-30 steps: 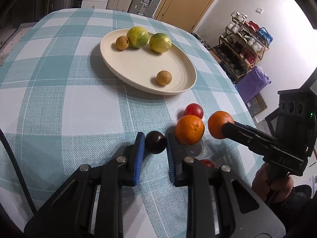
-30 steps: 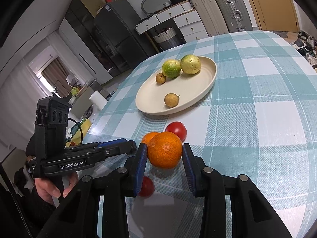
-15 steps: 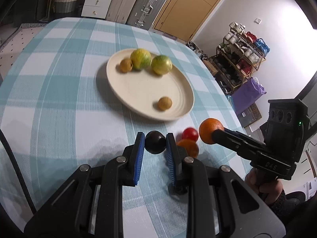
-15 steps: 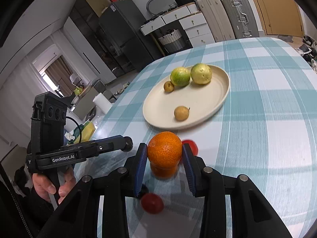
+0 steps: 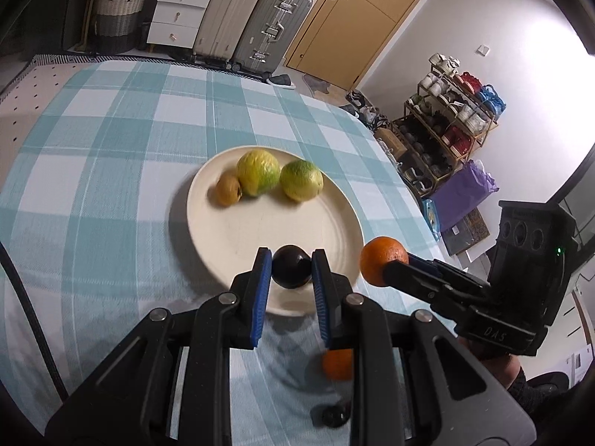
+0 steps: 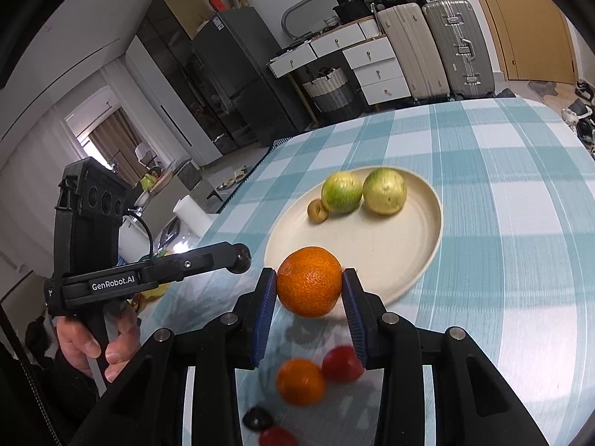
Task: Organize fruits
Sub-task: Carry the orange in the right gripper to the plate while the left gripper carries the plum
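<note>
The left claw [image 5: 289, 273] is clenched on a dark plum [image 5: 292, 266], held in the air over the near rim of the cream plate [image 5: 260, 234]. On the plate lie 1 small brown fruit [image 5: 228, 190] and 2 green citrus [image 5: 258, 173]. The right claw [image 6: 309, 290] grips an orange [image 6: 309, 286] above the checked counter [image 6: 502, 223], where a second orange [image 6: 300, 381] and a red fruit [image 6: 342, 364] rest.

Far behind the checked tablecloth [image 5: 111, 141] stand two suitcases [image 5: 256, 22] beside white drawers [image 5: 178, 3]; a wooden door [image 5: 357, 11] lies right, a shelf rack [image 5: 450, 111] (crowded) against the white wall [image 5: 502, 18].
</note>
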